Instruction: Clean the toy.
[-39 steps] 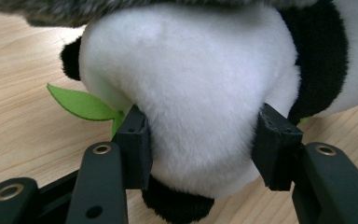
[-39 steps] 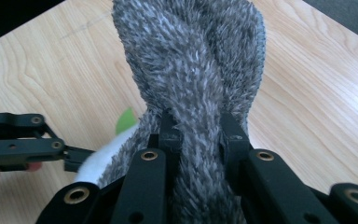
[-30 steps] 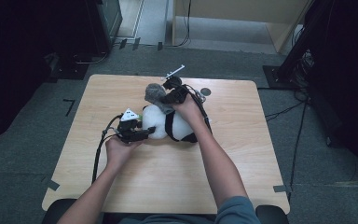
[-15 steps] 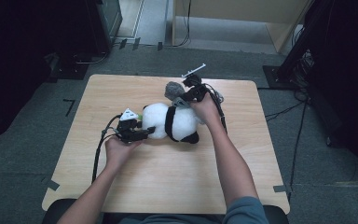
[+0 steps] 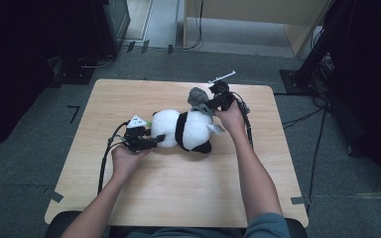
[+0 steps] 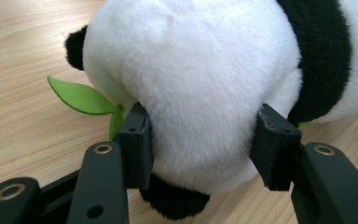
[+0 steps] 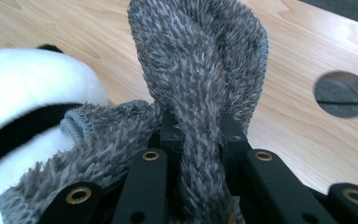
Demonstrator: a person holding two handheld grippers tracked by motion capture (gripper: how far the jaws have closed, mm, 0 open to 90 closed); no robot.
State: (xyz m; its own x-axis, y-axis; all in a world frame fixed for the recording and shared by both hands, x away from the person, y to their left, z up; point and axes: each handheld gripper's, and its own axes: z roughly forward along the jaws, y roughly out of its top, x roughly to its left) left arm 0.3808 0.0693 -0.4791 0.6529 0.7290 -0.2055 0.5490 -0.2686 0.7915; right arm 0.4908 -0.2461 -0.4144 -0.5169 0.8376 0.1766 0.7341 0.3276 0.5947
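From above, we see two forearms reach in over the wooden counter [image 5: 144,203], their lower parts cut off at the bottom edge. The left claw [image 5: 155,141] is clenched on the white rump of a panda plush [image 5: 188,130] lying on its side mid-counter; in the left gripper view the pads sink into the fur, and the toy's head is out of frame. A green felt leaf [image 6: 81,97] pokes out beside it, half hidden. Farther off, the right claw [image 5: 209,105] pinches a grey fuzzy cloth [image 5: 197,96] that drapes against the panda's far end; the pile buries the pads in the right gripper view. Compared with a second ago, the right hand and cloth sit farther right, toward the counter's cable hole [image 7: 342,94], while the left holds its place.
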